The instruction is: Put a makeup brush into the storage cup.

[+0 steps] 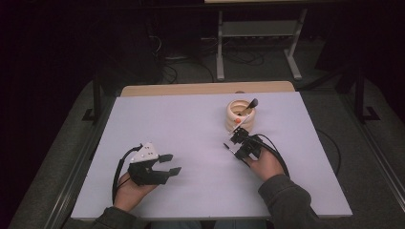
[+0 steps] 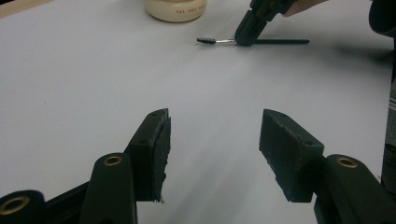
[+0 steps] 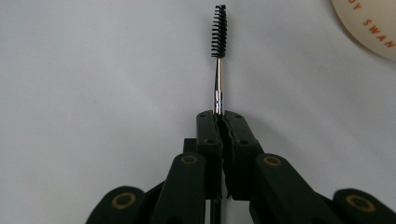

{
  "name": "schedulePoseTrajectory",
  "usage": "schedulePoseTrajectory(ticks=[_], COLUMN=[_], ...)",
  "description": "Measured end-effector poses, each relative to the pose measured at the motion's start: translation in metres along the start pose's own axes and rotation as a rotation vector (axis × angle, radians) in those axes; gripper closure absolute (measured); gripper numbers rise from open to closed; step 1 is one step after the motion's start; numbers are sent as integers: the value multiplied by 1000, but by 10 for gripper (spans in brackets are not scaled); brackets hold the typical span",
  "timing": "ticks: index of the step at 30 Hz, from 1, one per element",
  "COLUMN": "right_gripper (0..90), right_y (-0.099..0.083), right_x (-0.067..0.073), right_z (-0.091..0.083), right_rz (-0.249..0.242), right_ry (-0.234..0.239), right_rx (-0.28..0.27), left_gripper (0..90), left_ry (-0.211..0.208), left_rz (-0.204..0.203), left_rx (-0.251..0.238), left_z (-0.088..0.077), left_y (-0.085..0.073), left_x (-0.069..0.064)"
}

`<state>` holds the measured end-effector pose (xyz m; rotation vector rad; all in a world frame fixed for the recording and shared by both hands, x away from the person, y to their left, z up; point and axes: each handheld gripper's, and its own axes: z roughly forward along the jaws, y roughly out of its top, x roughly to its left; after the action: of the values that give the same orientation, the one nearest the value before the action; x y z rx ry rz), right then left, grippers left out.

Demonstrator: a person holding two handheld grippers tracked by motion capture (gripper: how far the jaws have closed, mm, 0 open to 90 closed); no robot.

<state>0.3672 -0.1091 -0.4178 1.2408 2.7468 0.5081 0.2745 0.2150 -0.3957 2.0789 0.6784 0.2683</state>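
A thin black spoolie brush with a silver neck sticks out of my right gripper, whose jaws are shut on its shaft. In the left gripper view the spoolie brush lies level just over the white table, with the right gripper clamped on its middle. From above, the right gripper sits just in front of a cream ring-shaped holder. My left gripper rests at the near left, jaws wide open with nothing between them, seen closer as the left gripper.
The cream holder carries a dark-tipped brush and a white-handled tool with an orange spot. The white table board has a wooden strip at its far edge. Beyond it stand a metal frame and cables on the dark floor.
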Motion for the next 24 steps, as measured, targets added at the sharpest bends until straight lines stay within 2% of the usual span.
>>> schedulePoseTrajectory(ticks=[2,6,8,12,13,15,19,24], right_gripper=[851,851,851,851,851,850,850,850], right_y=[0,-4,-5,-6,-6,-5,-4,-5], right_x=[0,-2,-2,4,6,10,18,28], right_z=[-1,-14,-20,-33,-35,-39,-47,-57], right_rz=[-2,-4,4,-9,-15,-28,-44,-71], right_ry=[9,53,94,156,162,177,216,262], right_rx=[-7,-71,-109,-181,-191,-212,-269,-352], left_gripper=[429,429,429,429,429,430,431,431], left_ry=[-1,-5,-8,-22,-27,-33,-50,-84], left_rz=[1,5,7,18,11,30,39,32], left_rx=[1,8,2,5,2,14,9,-6], left_z=[1,2,2,5,6,7,9,12], left_y=[0,0,1,3,3,4,5,8], left_x=[0,-1,-3,-6,-8,-9,-13,-17])
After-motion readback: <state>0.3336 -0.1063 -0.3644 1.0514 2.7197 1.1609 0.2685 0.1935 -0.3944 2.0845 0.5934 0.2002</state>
